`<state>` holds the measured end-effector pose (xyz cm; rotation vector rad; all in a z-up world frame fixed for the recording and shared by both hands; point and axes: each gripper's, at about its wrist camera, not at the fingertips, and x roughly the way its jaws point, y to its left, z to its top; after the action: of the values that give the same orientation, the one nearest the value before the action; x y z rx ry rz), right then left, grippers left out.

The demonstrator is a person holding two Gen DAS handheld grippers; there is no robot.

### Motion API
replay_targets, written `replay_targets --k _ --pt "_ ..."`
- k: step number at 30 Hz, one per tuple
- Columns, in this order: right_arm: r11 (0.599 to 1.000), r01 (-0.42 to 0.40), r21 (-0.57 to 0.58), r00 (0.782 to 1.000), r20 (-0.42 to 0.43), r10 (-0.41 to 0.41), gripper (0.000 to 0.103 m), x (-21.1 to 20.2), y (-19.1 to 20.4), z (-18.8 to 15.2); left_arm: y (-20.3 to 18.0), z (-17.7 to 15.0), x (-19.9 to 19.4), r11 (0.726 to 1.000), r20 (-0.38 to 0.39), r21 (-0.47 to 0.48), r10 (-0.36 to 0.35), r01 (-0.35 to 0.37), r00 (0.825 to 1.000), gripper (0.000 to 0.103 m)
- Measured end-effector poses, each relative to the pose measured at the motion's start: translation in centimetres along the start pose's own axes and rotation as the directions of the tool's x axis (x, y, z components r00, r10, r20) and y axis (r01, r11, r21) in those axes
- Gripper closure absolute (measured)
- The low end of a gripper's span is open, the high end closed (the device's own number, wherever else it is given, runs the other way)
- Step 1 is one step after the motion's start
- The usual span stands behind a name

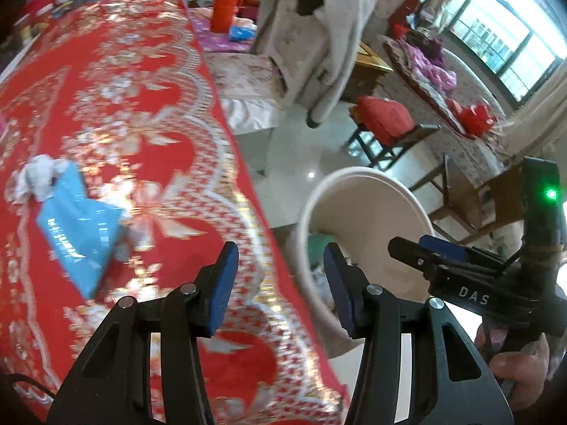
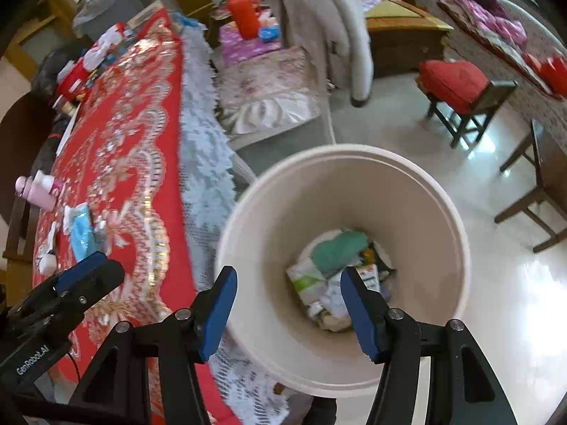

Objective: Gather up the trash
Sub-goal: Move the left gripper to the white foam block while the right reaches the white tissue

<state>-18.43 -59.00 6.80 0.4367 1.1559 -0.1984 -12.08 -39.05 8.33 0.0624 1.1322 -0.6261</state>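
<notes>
Left wrist view
- Left gripper (image 1: 281,276): jaws partly open, nothing between the blue pads; it hangs over the table's edge.
- Table trash: one light-blue plastic pack (image 1: 79,237), shiny and creased, lies on the red-and-gold tablecloth (image 1: 149,81); one crumpled white tissue (image 1: 33,179) touches its far end.
- Bin (image 1: 368,212): one round cream bucket on the floor just beside the table; only part of its inside shows, with a bit of green at the bottom.
- Right gripper (image 1: 430,248): seen from the side at the right, over the bin's rim, a green light on its body and the person's hand (image 1: 517,361) below it; its jaw gap cannot be told here.
- Only here: the large window (image 1: 503,39) and the hand.

Right wrist view
- Right gripper (image 2: 288,304): jaws about half open and empty, pointing down into the bin (image 2: 407,191).
- Bin contents: one green piece (image 2: 338,251) on top of white and printed wrappers (image 2: 320,290), too jumbled to count.
- Table trash: the blue pack (image 2: 82,237) lies well apart from the bin, near the table's left side, with white scraps beside it.
- Left gripper (image 2: 90,272): its blue tip shows at the lower left, above the cloth.
- Only here: the bin's full bottom, a white lace skirt (image 2: 205,163) along the table edge, one pink bottle (image 2: 35,189).
- Both views: one red flask (image 2: 242,16), one stool with a red cushion (image 2: 452,83).
</notes>
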Motion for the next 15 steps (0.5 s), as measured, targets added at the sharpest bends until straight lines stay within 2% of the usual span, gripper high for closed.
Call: replay_targets --k 9,15 --pt "0.99 -0.054 -0.129 0.999 0.001 0.055 0.042 0.8 7.8 0.8 6.9 -0.8 -3.2 0.991 0.042 -0.099 0.091 -0.086 0.995 0.055" --pt "0.968 -0.106 -0.226 0.994 -0.021 0.104 0.04 2.0 14.1 1.1 13.4 -1.9 -5.9 0.97 0.058 -0.197 0.16 -0.146 0.985 0.055"
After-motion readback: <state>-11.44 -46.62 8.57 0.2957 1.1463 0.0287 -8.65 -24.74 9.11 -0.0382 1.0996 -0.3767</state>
